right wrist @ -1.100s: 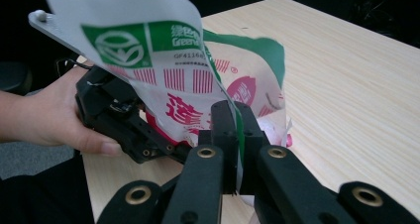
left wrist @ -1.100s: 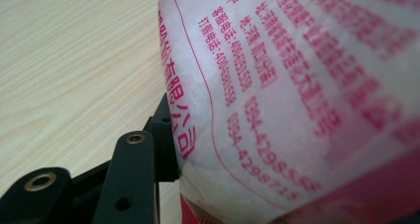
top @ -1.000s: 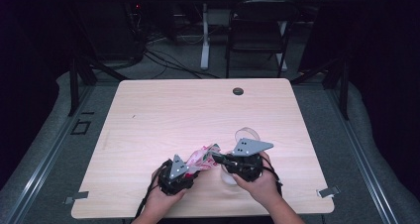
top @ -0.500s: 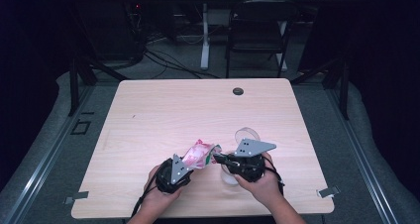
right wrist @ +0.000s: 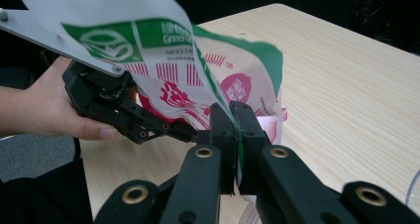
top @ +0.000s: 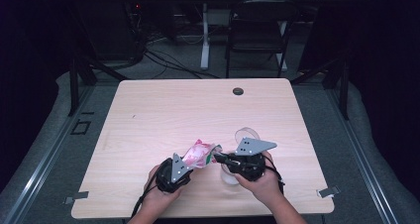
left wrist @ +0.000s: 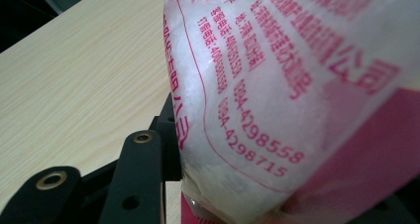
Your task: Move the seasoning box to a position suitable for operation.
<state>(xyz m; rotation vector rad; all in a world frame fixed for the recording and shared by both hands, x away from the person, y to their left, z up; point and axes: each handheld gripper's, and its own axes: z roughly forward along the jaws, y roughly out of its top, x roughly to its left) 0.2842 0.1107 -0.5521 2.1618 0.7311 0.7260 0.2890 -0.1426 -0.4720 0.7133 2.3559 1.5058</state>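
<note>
Both grippers grip the same pink-and-white plastic bag [top: 199, 153]: the right gripper [right wrist: 233, 135] has its jaws pressed together on the bag's green-edged top flap, and the left gripper [top: 184, 165] clamps the bag's lower end, its fingers narrow with the film between them, as the left gripper view shows at close range with red print and a white, grainy filling behind the film. The bag hangs lifted between the two grippers, near the front edge of the table [top: 163, 110], a little right of its middle. A clear plastic cup [top: 246, 136] stands just behind and under the right gripper; what it holds cannot be told. Compared with half a second ago, the bag sits in nearly the same spot but is tipped up slightly more towards the left gripper, and the hands have barely shifted. A dark grommet [top: 238, 91] lies near the table's back edge, well apart from the work.
</note>
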